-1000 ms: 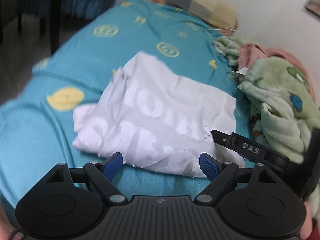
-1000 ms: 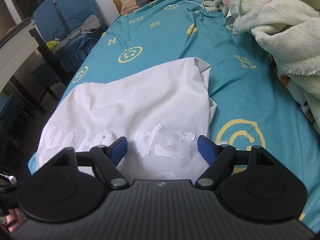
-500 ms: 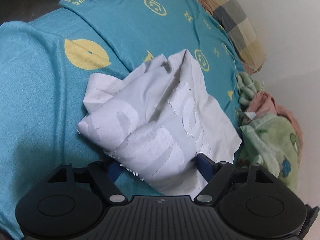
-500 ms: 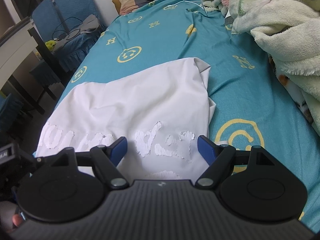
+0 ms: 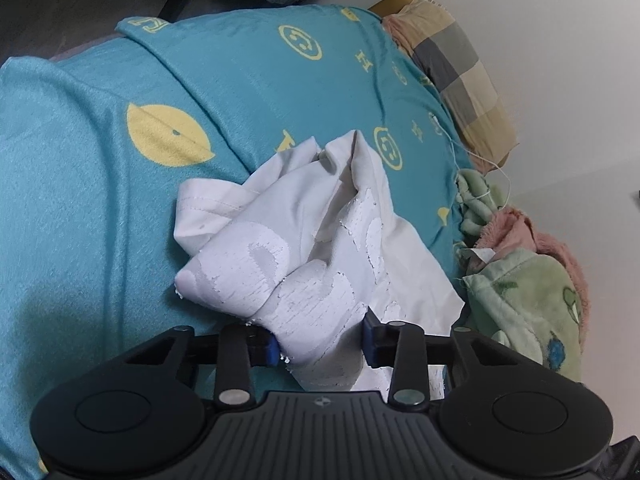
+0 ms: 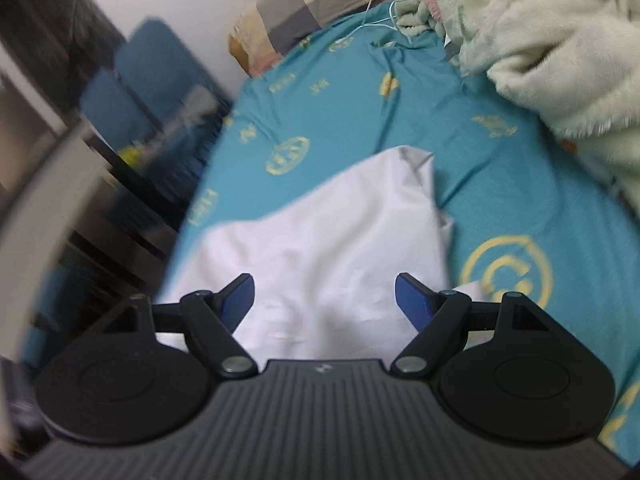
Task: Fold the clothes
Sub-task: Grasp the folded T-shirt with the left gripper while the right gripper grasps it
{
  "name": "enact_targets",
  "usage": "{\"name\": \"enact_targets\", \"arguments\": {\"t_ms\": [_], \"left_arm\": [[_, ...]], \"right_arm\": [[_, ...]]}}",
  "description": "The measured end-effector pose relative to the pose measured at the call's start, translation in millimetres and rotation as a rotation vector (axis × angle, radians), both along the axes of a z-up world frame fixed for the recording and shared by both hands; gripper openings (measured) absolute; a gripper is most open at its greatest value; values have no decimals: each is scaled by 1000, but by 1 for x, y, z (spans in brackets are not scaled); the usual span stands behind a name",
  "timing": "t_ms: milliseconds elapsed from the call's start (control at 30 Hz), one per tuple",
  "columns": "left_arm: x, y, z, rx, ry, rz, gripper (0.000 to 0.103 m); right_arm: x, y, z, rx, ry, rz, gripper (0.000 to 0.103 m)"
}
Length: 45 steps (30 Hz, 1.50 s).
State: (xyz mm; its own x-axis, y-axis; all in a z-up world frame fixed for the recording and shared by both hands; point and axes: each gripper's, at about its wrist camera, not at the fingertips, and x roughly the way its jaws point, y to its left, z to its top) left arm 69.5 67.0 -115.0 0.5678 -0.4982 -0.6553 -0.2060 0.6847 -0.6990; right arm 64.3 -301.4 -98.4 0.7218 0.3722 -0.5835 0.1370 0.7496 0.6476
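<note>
Two tongs — left clamps white shirt; right spread wide.

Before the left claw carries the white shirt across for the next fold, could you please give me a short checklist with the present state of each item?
1. Left claw shut on the white shirt: ok, cloth is bunched between its blue pads.
2. Grip takes a clean edge: not ok, it holds a crumpled wad of printed fabric.
3. Right claw ready to help: ok, open above the shirt, holding nothing.
4. Bedsheet beyond the shirt free for laying it down: ok.
5. Fleece blanket apart from the shirt: cannot tell, their edges lie very close.
6. Right wrist view sharp enough to judge: not ok, it is blurred.
</note>
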Motion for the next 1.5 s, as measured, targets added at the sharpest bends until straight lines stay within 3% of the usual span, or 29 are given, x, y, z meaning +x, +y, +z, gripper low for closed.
{"name": "enact_targets", "arguments": {"t_ms": [167,333,500,633,867,1100,1233,1333,1500], "left_arm": [[-2,-2,7,-15,-33,4,31],[-4,3,10,-51,-43,25,30],[-4,5,12,-78,-51,39,30],[-3,7,12,-105,-57,43,30],[-4,6,13,-131,-63,43,30],[-2,10,2,-156,-9,72,37],[-1,11,-6,-163,38,82,54],[1,13,-18,-224,79,94,67],[7,15,-38,-273,144,103,65]], "right_arm": [[-11,-7,0,274,13,5,81],[-14,-2,-39,614,185,6,81],[-13,4,-65,709,250,-24,81],[-15,-14,-91,790,277,-196,81],[-37,-41,-105,765,277,-447,79],[-37,-34,-100,715,248,-425,81],[-36,-36,-97,670,259,-427,65],[-37,-37,-95,636,264,-426,50],[-34,-37,-91,615,225,-403,31]]}}
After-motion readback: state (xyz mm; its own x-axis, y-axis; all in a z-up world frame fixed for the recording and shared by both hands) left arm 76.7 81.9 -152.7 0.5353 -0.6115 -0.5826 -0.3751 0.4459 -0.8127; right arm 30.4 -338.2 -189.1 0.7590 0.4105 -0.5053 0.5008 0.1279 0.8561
